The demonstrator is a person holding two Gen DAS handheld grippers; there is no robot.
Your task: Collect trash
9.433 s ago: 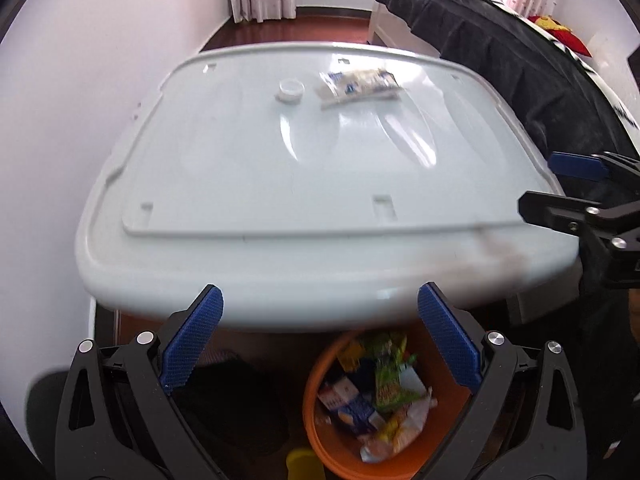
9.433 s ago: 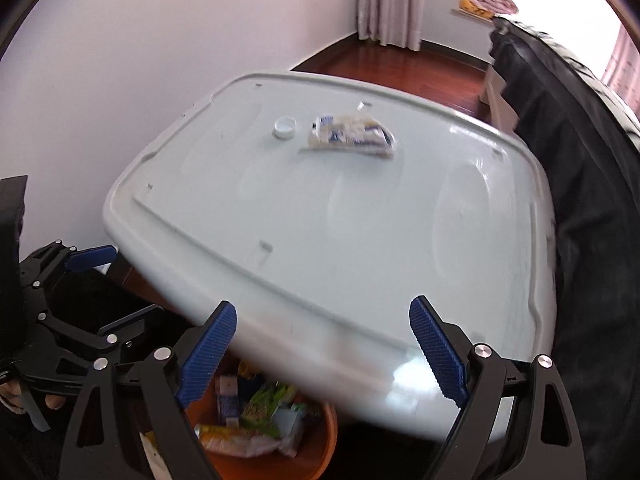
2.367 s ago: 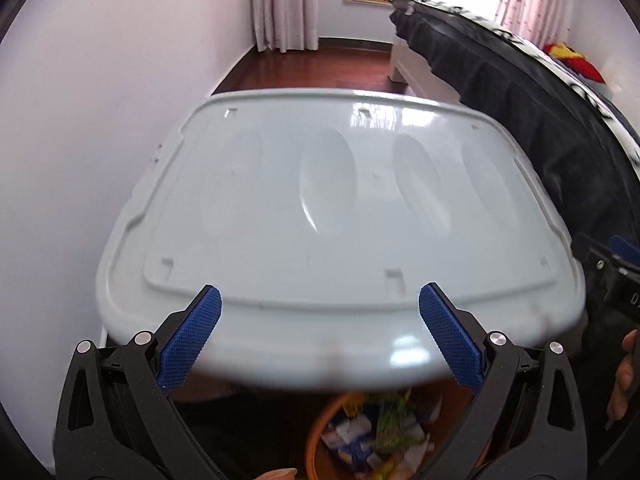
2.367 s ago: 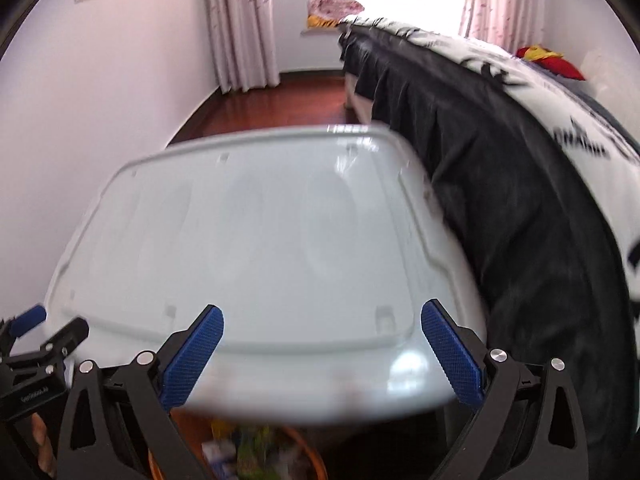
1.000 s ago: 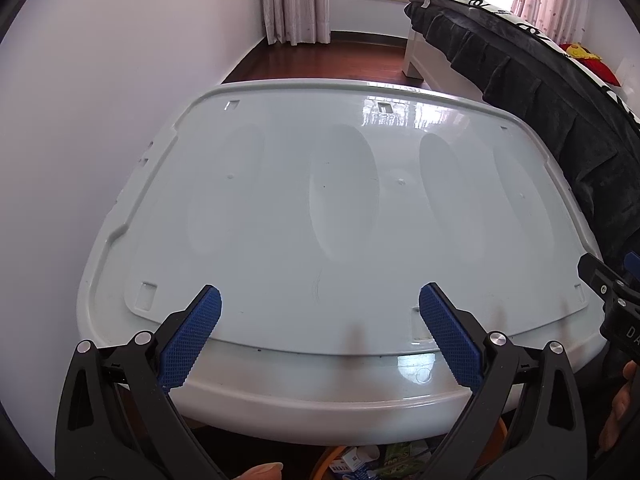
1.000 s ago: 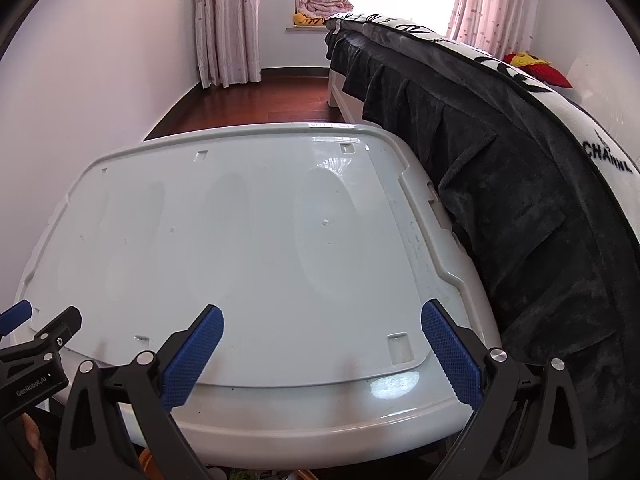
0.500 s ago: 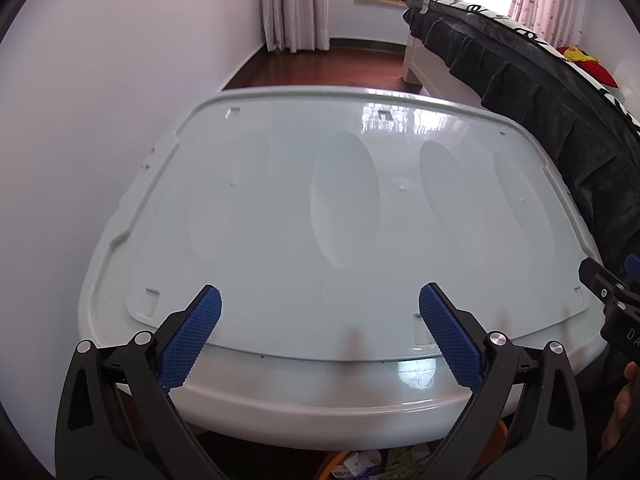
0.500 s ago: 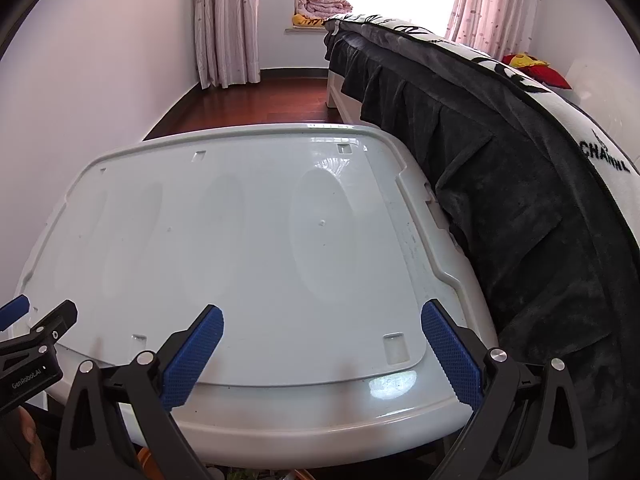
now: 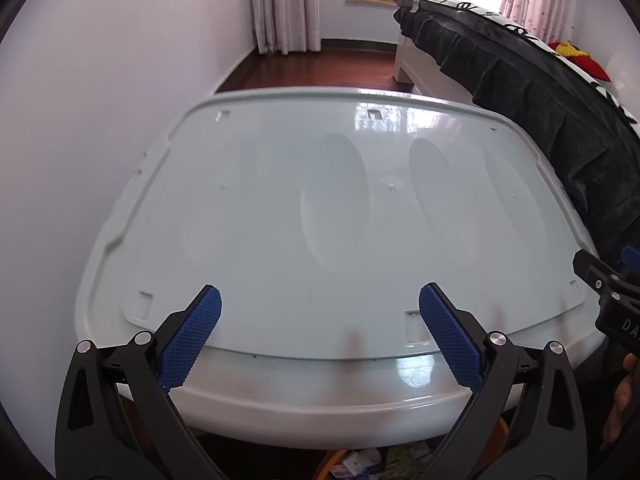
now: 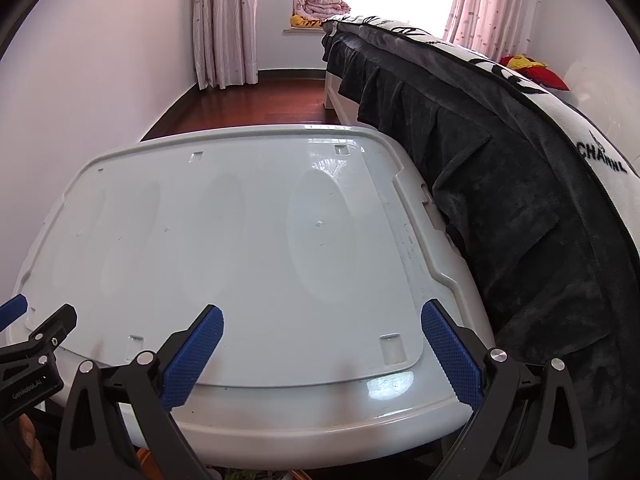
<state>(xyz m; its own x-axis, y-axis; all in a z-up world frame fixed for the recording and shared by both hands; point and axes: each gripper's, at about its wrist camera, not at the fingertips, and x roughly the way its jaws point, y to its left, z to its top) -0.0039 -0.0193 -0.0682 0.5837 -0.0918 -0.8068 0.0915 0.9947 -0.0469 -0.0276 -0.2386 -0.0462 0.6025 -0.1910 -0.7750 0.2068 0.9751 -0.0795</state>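
Note:
A pale grey plastic lid [image 9: 328,216] fills both views and serves as a table top; its surface [image 10: 240,248] holds nothing. My left gripper [image 9: 320,332] is open and empty over the lid's near edge. My right gripper [image 10: 322,344] is open and empty over the near right part of the lid. Below the lid's near edge a sliver of an orange bin [image 9: 332,466] with wrappers in it shows. The right gripper appears at the right edge of the left wrist view [image 9: 612,284], and the left gripper at the left edge of the right wrist view [image 10: 32,344].
A bed with a dark blanket [image 10: 500,184] presses against the lid's right side. A white wall [image 9: 80,120] runs along the left. Dark wood floor [image 10: 256,100] and curtains [image 10: 224,20] lie beyond the lid.
Since 9.4 s ago the wrapper and white cap are gone from the lid. Both grippers have risen and tilted up, so the bin has slid almost out of view. Little moved in the last second.

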